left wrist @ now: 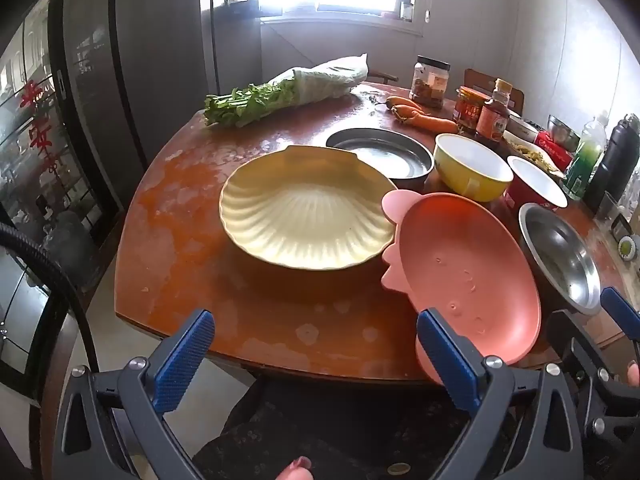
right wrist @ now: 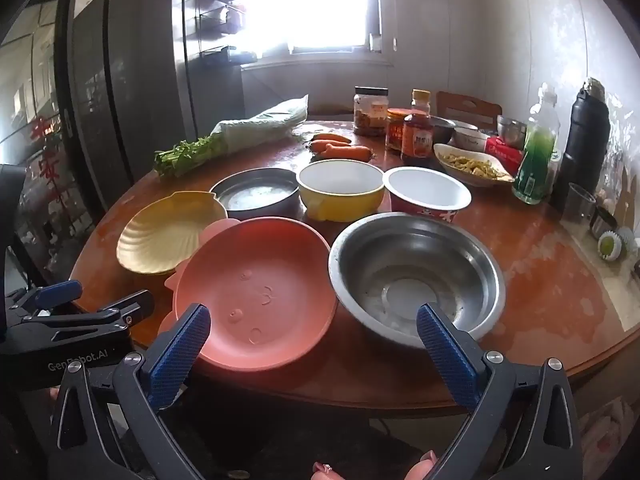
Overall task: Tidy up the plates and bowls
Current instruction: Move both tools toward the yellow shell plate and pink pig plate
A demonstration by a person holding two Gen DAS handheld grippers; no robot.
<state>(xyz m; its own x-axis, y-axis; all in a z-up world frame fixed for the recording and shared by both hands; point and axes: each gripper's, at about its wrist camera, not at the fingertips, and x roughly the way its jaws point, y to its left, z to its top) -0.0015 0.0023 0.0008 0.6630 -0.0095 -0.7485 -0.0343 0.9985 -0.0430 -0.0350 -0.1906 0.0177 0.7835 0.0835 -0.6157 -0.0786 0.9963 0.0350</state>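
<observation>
Bagged greens (right wrist: 236, 136) at table's far left edge; carrots (right wrist: 340, 148), jar (right wrist: 370, 112), sauce bottle (right wrist: 418, 128) along far edge; green bottle (right wrist: 536, 156), black flask (right wrist: 586, 140) right.

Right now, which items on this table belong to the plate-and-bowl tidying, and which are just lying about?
Job items: cream shell-shaped plate; pink animal-shaped plate; large steel bowl; dark round metal dish; yellow bowl with white inside; red-sided white bowl.

Just lying about: carrots; bagged leafy greens; sauce bottle; green bottle.

Two plastic plates sit on the counter: one cream shell-shaped plate (right wrist: 166, 236) and one pink animal-shaped plate (right wrist: 256, 292). Four bowls: one large steel bowl (right wrist: 416, 276), one dark shallow metal bowl (right wrist: 256, 196), one yellow bowl (right wrist: 340, 192), one red paper bowl (right wrist: 426, 194). Three orange carrots (right wrist: 340, 147) lie at twelve o'clock.
</observation>
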